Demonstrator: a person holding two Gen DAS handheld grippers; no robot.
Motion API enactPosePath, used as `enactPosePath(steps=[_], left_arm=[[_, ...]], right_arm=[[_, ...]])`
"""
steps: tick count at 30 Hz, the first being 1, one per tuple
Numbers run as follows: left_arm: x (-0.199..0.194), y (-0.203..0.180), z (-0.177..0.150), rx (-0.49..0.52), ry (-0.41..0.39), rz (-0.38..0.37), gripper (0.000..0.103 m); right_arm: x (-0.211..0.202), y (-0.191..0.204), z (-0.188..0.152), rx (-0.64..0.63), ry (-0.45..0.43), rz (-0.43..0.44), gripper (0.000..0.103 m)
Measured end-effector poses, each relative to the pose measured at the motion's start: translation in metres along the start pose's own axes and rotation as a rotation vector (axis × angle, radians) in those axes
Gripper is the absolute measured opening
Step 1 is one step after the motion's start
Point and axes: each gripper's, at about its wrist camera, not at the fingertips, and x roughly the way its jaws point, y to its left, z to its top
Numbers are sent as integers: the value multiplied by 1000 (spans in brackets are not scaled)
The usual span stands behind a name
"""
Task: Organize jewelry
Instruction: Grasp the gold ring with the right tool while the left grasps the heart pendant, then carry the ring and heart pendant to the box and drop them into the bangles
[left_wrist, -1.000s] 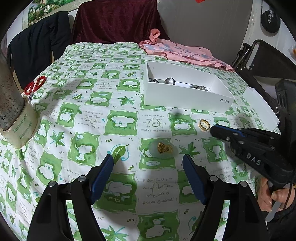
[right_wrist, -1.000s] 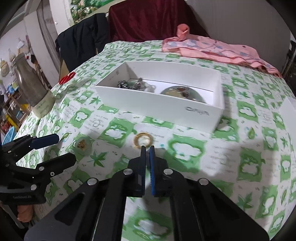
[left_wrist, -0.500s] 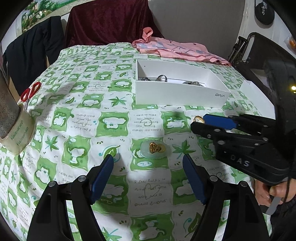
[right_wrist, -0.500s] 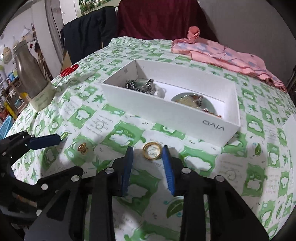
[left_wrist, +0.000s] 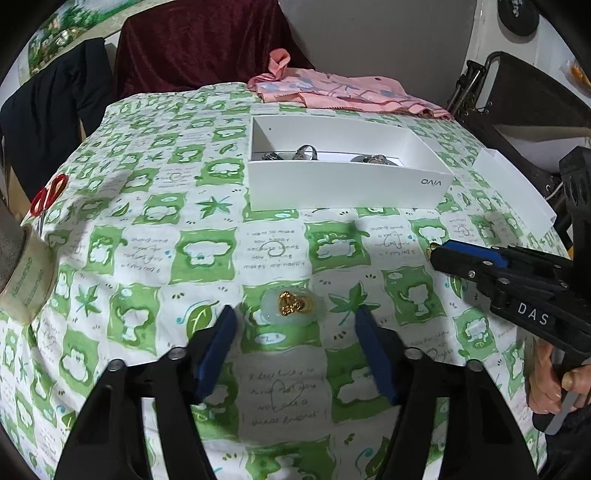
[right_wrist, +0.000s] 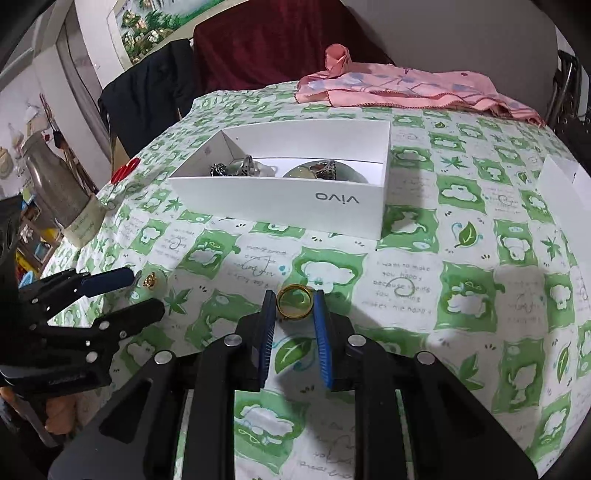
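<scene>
Gold ring (right_wrist: 294, 301) lay flat on the tablecloth (right_wrist: 461, 332) between my right gripper (right_wrist: 294, 308) tips, jaws narrowly apart, gripping nothing. My left gripper (left_wrist: 293, 325) gaped wide, empty, the jade-and-gold pendant (left_wrist: 291, 304) just ahead between its tips. Closing on that thin band could flick it away or snag cloth, short of the white box (right_wrist: 280, 206) beyond.

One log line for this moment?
right tongs: open, straddling gold ring | left tongs: open, before pale jade pendant | white cardboard box: awaiting
</scene>
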Motion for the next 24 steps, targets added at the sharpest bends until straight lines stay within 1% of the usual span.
enactPosePath(steps=[2, 4, 6, 7, 9, 12, 16, 20, 24], left_arm=[[3, 0, 3, 2, -2, 7, 53], [5, 1, 7, 2, -3, 9, 48], [6, 0, 8, 9, -3, 1, 42], [5, -2, 6, 22, -2, -14, 38], [2, -6, 3, 44, -1, -32, 38], [0, -13, -2, 73, -4, -25, 38], [0, -13, -3, 68, -1, -25, 39], [0, -16, -4, 85, -3, -10, 38], [-4, -15, -4, 80, -27, -8, 38]], right_arm=[[0, 2, -1, -11, 0, -4, 20], [0, 2, 0, -8, 0, -1, 20], [-1, 1, -1, -1, 0, 5, 20], [-1, 1, -1, 0, 0, 6, 20], [-1, 1, -1, -1, 0, 5, 20], [-1, 1, -1, 1, 1, 7, 20], [-1, 2, -1, 0, 0, 7, 20], [-1, 2, -1, 0, -1, 6, 20], [-4, 2, -2, 5, -17, 10, 20]])
